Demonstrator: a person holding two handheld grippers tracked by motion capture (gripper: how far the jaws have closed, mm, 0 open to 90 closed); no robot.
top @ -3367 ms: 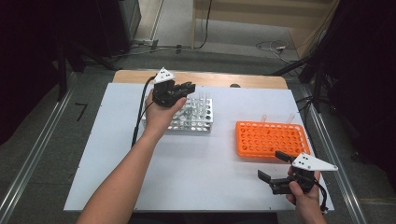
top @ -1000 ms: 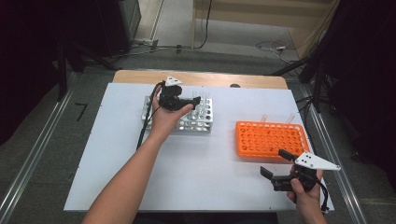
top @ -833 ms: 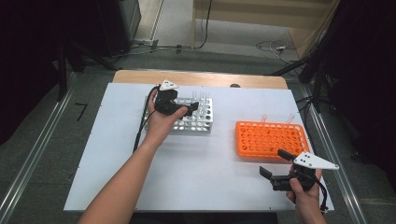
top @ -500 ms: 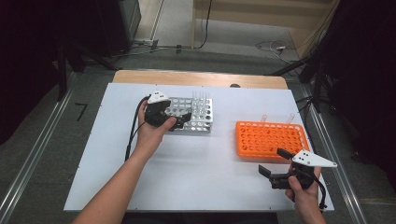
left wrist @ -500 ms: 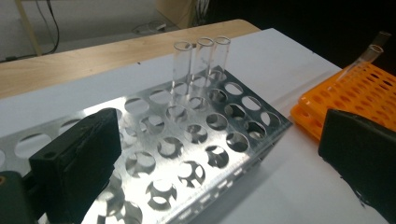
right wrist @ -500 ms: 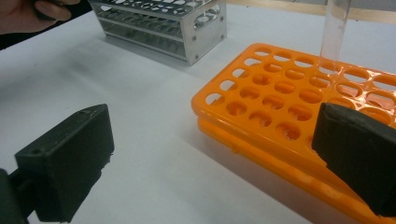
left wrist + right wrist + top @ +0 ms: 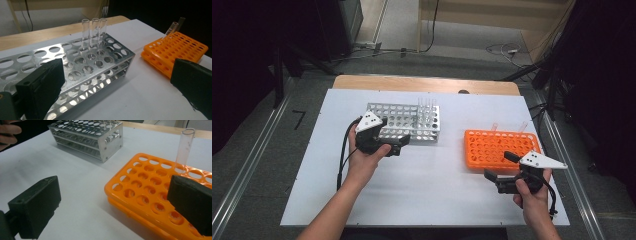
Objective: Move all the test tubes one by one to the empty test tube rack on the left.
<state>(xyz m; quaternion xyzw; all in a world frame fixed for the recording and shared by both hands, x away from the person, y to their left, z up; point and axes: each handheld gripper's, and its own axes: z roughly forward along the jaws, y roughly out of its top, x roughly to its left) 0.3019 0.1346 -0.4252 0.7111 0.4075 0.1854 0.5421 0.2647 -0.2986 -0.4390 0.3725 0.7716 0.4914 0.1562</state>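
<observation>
Glass tubes (image 7: 94, 29) stand at the far right corner of the metal rack (image 7: 404, 122). Left gripper (image 7: 388, 146) hangs at the rack's near side, jaws apart, empty; right gripper (image 7: 502, 176), also apart, waits near the orange rack (image 7: 499, 150). Next, probably: reach over, pinch one tube.

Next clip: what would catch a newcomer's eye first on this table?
The bright orange plastic tube rack at the white table's right side stands out most, with two clear glass tubes leaning at its far edge. Left of it sits a shiny perforated metal rack holding three upright clear tubes at its far right corner. The left gripper and right gripper hover open nearby.
</observation>
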